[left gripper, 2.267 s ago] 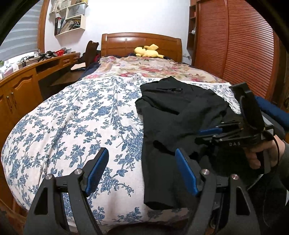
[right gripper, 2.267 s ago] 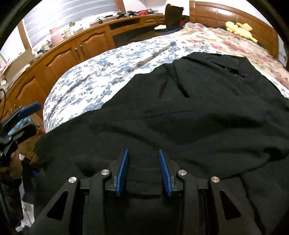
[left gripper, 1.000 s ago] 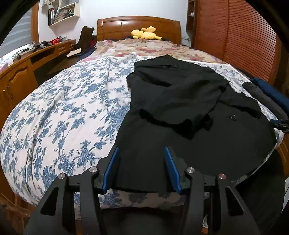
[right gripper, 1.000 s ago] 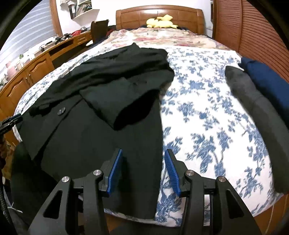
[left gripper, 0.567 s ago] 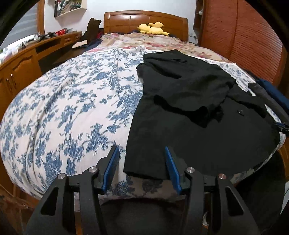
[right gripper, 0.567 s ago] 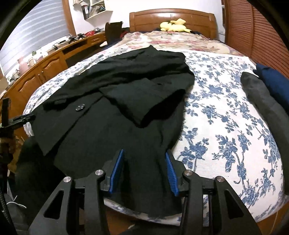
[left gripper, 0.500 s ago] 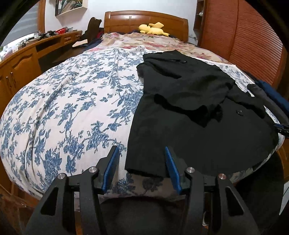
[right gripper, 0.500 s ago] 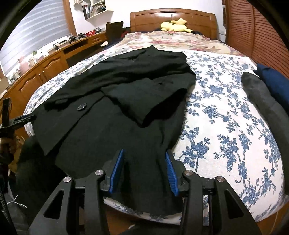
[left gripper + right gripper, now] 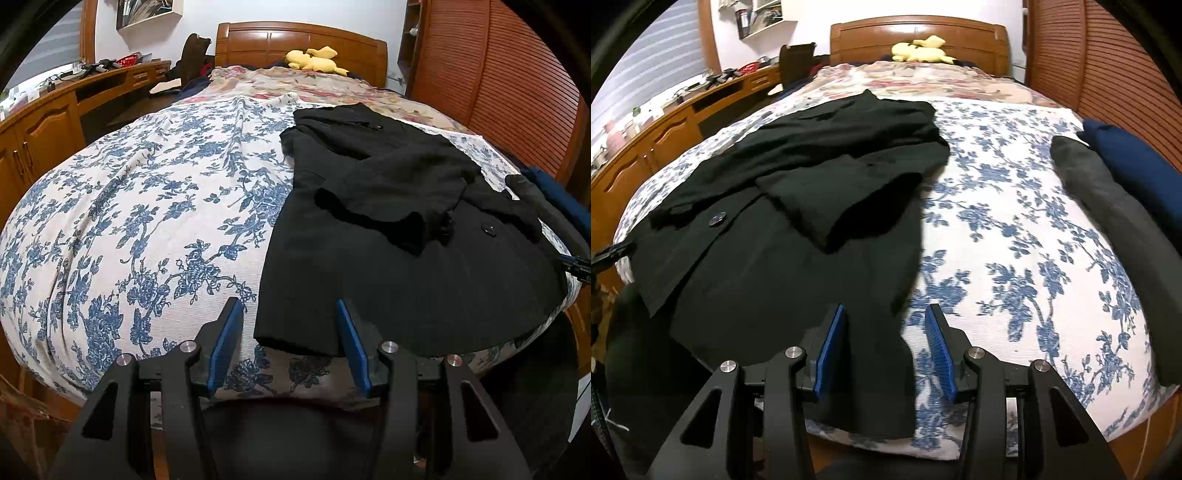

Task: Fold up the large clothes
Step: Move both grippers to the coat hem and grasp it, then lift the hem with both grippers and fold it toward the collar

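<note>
Two hem corners of the black coat [image 9: 402,280] lie at the foot edge of the bed [image 9: 155,221], one before each set of tongs. I keep the left tongs [image 9: 290,341] and right tongs [image 9: 884,349] spread, pinching nothing. Thick, soft, heavyish cloth, I judge; I'd pinch both corners deep.
</note>
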